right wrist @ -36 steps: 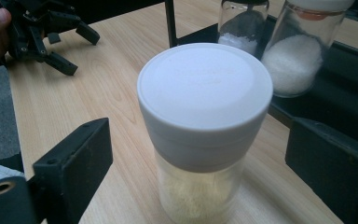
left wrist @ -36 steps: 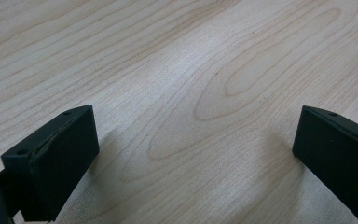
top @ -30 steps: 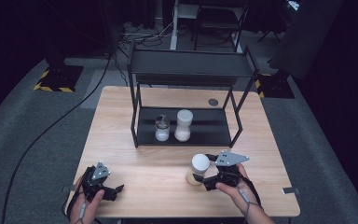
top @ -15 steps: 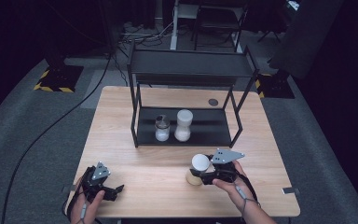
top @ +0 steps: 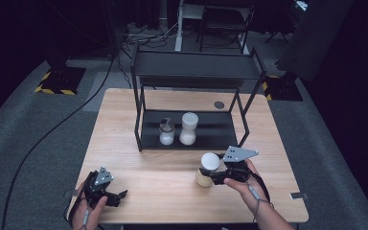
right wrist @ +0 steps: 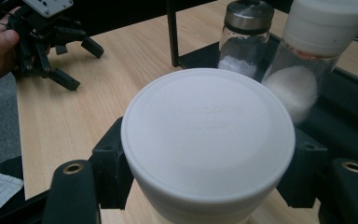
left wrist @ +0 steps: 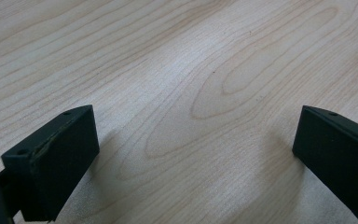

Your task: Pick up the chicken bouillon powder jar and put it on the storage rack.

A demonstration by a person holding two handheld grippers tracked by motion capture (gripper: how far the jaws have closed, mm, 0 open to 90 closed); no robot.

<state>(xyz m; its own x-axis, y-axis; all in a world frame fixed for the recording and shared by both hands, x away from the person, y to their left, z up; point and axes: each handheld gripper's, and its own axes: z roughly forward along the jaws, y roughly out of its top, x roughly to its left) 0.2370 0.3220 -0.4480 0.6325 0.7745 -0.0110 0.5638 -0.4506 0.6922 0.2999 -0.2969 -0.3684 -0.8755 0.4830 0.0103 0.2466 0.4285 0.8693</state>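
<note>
The right gripper (top: 214, 175) has its jaws closed against the sides of a jar (top: 207, 170) with a white lid (right wrist: 208, 129); they have just been closing, and the jar sits clamped between them. The jar stands on the wooden table (top: 163, 187), near its front edge and just in front of a black metal shelf (top: 196, 72). On the shelf's lower level stand a small glass jar with a metal cap (top: 166, 132) and, just beside it, a taller jar with a white lid (top: 189, 128), both partly filled with white powder. The left gripper (top: 117, 196) rests on the table at the front left, well apart from the jar, its jaws spread wide with only bare wood between them.
</note>
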